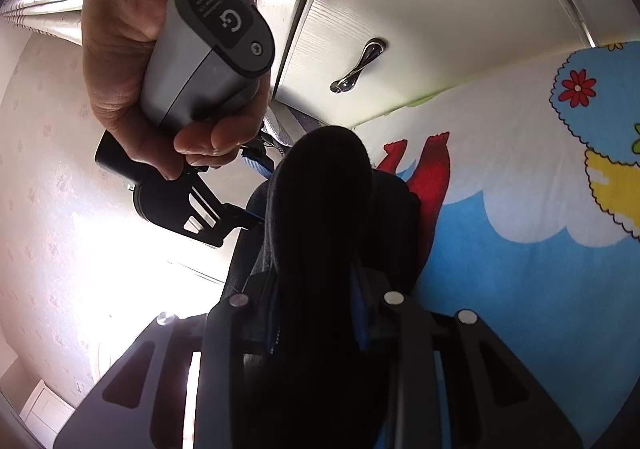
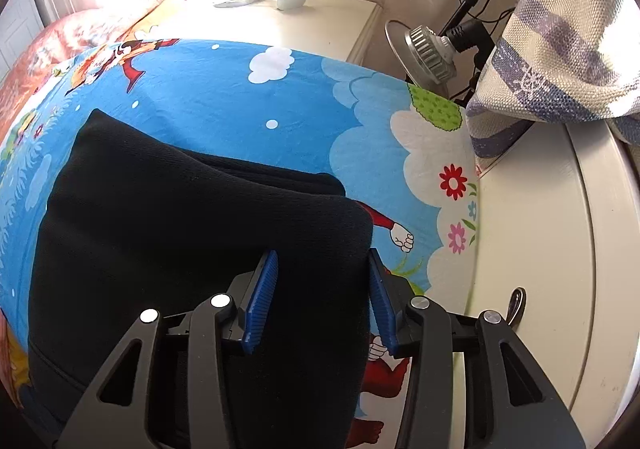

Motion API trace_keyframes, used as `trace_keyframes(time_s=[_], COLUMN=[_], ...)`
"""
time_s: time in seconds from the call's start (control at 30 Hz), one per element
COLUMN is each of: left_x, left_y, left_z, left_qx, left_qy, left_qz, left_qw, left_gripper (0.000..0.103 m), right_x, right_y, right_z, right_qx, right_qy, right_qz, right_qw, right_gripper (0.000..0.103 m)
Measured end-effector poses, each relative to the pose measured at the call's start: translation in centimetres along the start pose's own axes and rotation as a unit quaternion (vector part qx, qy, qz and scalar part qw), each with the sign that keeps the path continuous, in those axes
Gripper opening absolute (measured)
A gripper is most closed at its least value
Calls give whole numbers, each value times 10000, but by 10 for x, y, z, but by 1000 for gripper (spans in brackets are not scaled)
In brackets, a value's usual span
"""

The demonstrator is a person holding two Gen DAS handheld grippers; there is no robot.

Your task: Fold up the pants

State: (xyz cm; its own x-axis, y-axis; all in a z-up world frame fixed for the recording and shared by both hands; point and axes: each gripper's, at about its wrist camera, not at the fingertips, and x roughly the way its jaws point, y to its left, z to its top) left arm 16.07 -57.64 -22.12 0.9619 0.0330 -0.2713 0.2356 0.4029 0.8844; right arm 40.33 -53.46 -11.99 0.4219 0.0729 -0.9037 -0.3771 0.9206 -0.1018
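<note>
Right wrist: right claw (image 2: 324, 289) spread astride one pants (image 2: 180, 229); left claw (image 1: 320, 309) pinching pants.

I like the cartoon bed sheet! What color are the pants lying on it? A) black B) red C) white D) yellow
A: the pants spread over the blue cartoon sheet are black all over.
</note>
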Motion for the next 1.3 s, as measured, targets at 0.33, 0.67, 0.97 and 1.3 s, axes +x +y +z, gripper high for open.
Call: trace_keyframes(time_s=[0.33,0.67,0.97,1.3], left_x=[6,1,1,8], left_y=[-6,-5,25,15], left_z=[-2,-4,10,13], left_qx=[91,-40,-621,-260], left_qy=[-34,-23,-147,-213], left_qz=[36,-73,-347,-378], left_qw=[9999,10000,9974,9987], left_gripper=[28,28,55,27], right_x=[-1,2,4,7], right_y=[-1,1,2,-1], right_z=[-2,-5,-6,-3], right_qx=[-21,-98,-115,-81], right_qy=[-4,122,136,141], right_qz=[-40,-165,-210,-170], right_qw=[10000,9997,9996,9997], right_gripper=[42,38,36,34])
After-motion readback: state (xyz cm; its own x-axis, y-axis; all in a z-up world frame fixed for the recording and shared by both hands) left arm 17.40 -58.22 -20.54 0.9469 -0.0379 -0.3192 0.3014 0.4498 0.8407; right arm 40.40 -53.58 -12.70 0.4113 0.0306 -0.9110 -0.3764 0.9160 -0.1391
